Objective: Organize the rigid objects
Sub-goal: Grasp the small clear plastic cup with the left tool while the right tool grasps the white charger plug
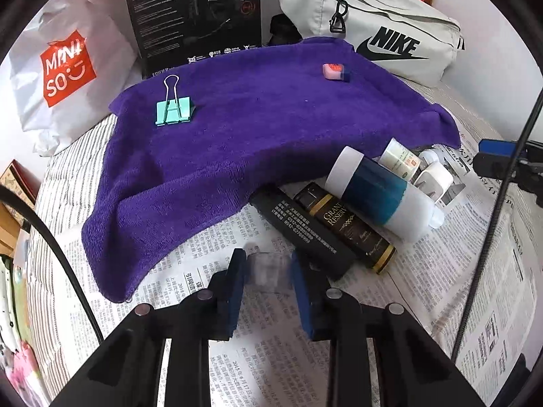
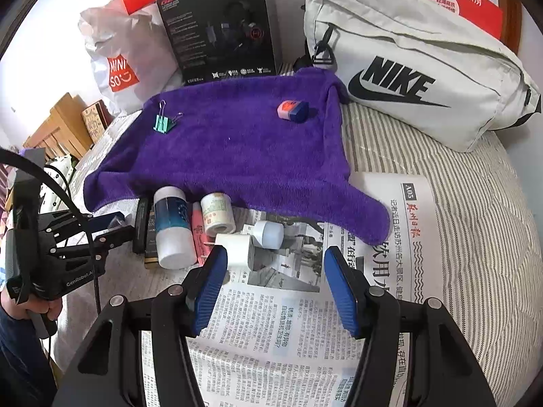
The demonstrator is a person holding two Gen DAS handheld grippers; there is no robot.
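The left claw [image 1: 268, 268] is pinching a small clear, blurred object [image 1: 268, 266] between its blue pads above the newspaper [image 1: 271, 366], just beside the black tube [image 1: 302, 234]. The right claw [image 2: 275, 281] is hanging spread and empty over newspaper, with the white plug [image 2: 234, 251] touching its left pad. The tubes and the blue-and-white bottle [image 1: 380, 196] are lying side by side along the purple towel [image 1: 254, 129] edge, long axes running away from the claws, and the towel is carrying only a green binder clip [image 1: 174, 110] and an eraser [image 1: 334, 72].

Binder clip [image 1: 173, 110] and eraser [image 1: 335, 71] on towel [image 1: 254, 142] — bottles [image 1: 376, 196] before it.
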